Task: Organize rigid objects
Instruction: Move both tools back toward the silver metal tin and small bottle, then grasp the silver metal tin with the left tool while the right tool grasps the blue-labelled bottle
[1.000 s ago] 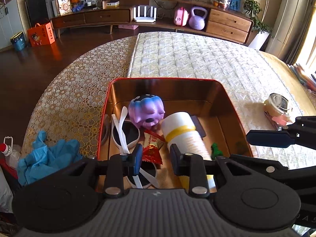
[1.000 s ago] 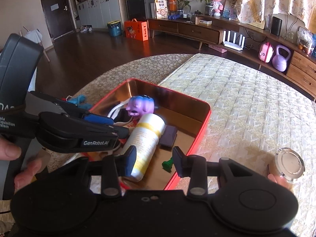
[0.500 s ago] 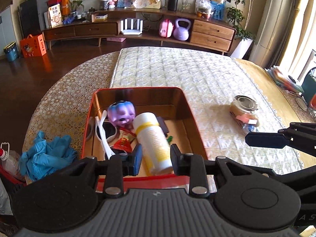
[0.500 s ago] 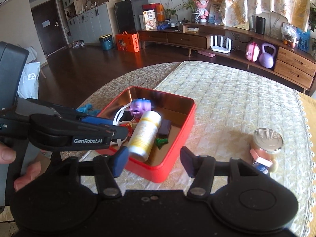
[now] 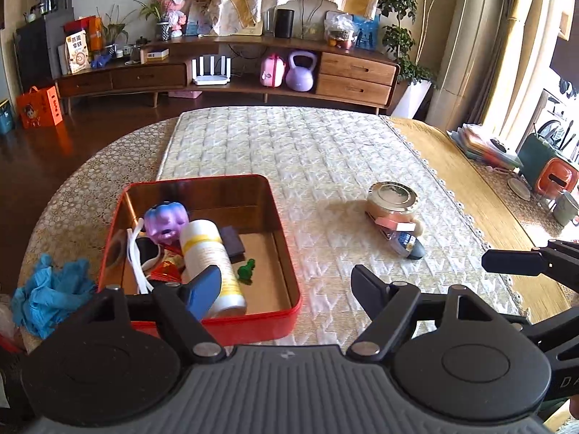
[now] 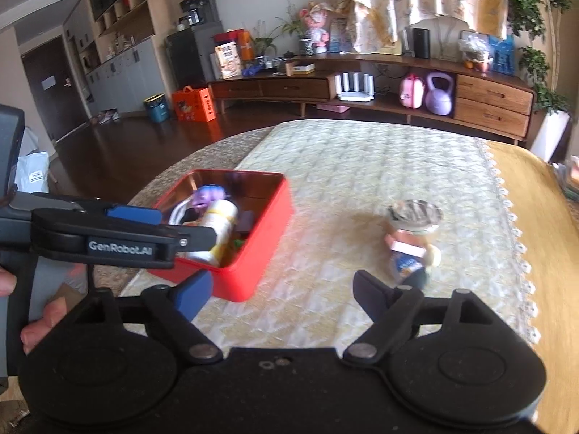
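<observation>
A red tin box [image 5: 286, 253] [image 6: 267, 224] sits on the table and holds a white-and-yellow bottle [image 5: 210, 253], a purple toy [image 5: 166, 220], a dark block [image 5: 233, 244], a small green piece [image 5: 246, 267] and white-rimmed glasses. A lidded glass jar [image 5: 392, 199] [image 6: 414, 217] stands to its right among small items. My left gripper [image 5: 286, 289] is open and empty, above the box's near right corner. My right gripper [image 6: 282, 296] is open and empty, between box and jar.
A blue glove [image 5: 47, 293] lies left of the box. The quilted runner [image 5: 307, 152] covers the table. A mug [image 5: 564, 208] and stacked items sit at the far right edge. A sideboard [image 5: 224, 72] stands beyond the table.
Both grippers have drawn back and up from the box and opened wide. The views have swung right, bringing the jar nearer the centre.
</observation>
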`<move>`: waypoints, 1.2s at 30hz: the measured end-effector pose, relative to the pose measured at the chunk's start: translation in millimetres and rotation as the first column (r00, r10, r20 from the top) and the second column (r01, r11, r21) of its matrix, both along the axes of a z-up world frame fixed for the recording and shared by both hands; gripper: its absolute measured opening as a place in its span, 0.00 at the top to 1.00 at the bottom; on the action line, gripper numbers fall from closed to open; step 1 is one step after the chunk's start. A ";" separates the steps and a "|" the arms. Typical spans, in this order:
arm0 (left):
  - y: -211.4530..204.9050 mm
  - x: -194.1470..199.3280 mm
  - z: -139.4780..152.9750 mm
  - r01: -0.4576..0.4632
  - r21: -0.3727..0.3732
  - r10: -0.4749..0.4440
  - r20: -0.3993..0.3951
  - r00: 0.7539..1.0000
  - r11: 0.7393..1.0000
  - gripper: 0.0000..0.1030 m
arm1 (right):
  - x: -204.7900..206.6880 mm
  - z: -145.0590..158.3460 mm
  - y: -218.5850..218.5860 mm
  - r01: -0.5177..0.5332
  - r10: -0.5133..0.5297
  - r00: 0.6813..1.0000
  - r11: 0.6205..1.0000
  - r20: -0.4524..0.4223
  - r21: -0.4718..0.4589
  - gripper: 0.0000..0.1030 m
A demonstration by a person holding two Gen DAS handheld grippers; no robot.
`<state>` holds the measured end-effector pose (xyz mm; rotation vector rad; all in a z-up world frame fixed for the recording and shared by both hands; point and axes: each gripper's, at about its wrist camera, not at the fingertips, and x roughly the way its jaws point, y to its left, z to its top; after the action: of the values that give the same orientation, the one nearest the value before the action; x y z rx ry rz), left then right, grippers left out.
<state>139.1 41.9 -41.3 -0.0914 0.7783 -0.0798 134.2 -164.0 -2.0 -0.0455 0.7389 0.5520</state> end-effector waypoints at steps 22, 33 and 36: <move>-86.4 96.2 -20.0 0.114 -0.012 -0.114 -0.054 0.992 0.993 0.14 | 52.4 -59.9 -60.4 0.075 -0.075 0.997 0.996 0.000 -0.057 0.03; -122.3 172.6 -38.2 0.155 -0.060 -0.162 -0.136 0.977 0.986 0.08 | 89.6 -90.7 -60.0 0.036 -0.038 0.998 0.998 -0.040 -0.061 0.12; -130.7 189.6 -45.3 0.163 -0.094 -0.177 -0.175 0.968 0.982 0.08 | 98.0 -98.4 -56.6 0.030 -0.033 0.998 0.998 -0.054 -0.062 0.14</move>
<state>328.7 -88.7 -86.7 -0.1077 0.9666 -0.2684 232.2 -220.6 -100.4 -0.0752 0.8085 0.5020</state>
